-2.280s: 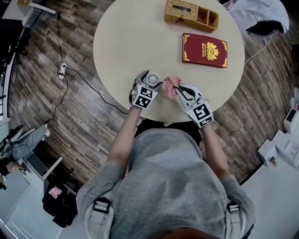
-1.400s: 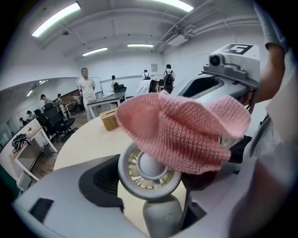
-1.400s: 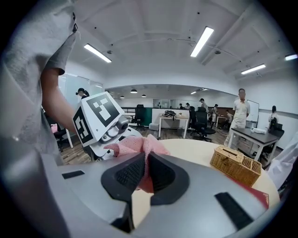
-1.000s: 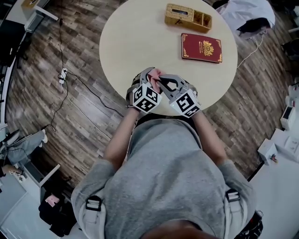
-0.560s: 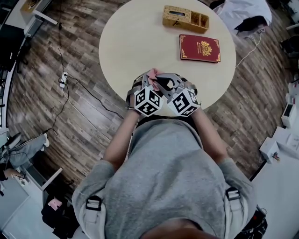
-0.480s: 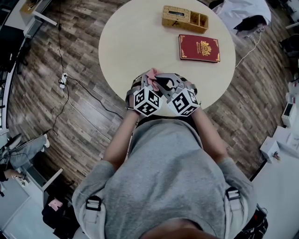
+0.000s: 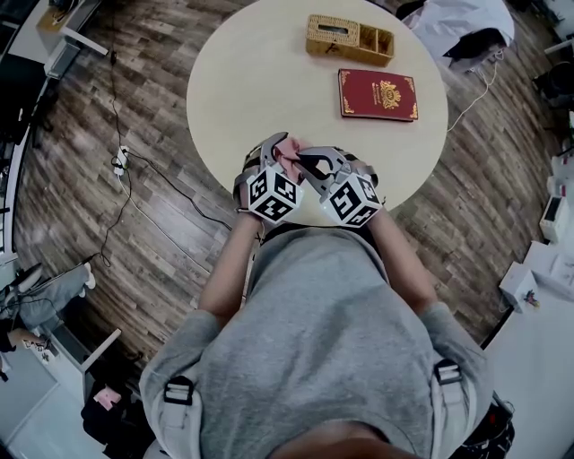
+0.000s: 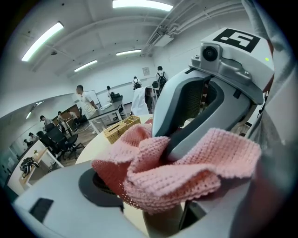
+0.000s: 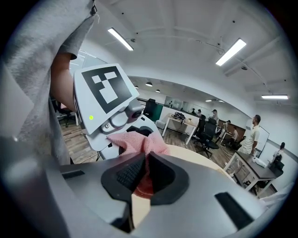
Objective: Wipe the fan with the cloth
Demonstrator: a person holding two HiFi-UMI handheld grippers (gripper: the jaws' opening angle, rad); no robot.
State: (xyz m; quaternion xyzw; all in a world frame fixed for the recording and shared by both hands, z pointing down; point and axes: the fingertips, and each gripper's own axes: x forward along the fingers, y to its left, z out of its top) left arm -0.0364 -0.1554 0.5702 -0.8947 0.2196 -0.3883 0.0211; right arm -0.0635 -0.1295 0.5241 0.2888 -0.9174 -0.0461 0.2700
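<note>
In the head view both grippers are held close together above the near edge of the round table point(image 7: 269, 63). The pink knitted cloth point(image 7: 291, 152) is bunched between them. My right gripper point(image 7: 301, 161) is shut on the cloth point(image 9: 139, 142) and presses it onto the jaws of my left gripper point(image 7: 272, 151). In the left gripper view the cloth point(image 8: 177, 172) drapes over the gap between the jaws. A cream part of the fan point(image 8: 158, 223) shows below it; the rest is hidden. The left gripper point(image 9: 116, 121) appears beyond the cloth in the right gripper view.
A red book point(image 7: 378, 94) and a wicker tissue box point(image 7: 343, 38) lie on the far side of the table. A cable with a power strip point(image 7: 119, 161) runs over the wooden floor at the left. White fabric point(image 7: 466, 22) lies beyond the table.
Since 2.3 s ago both grippers have lifted off the table and closed in, with the cloth now over the fan. In the last second they shifted slightly left.
</note>
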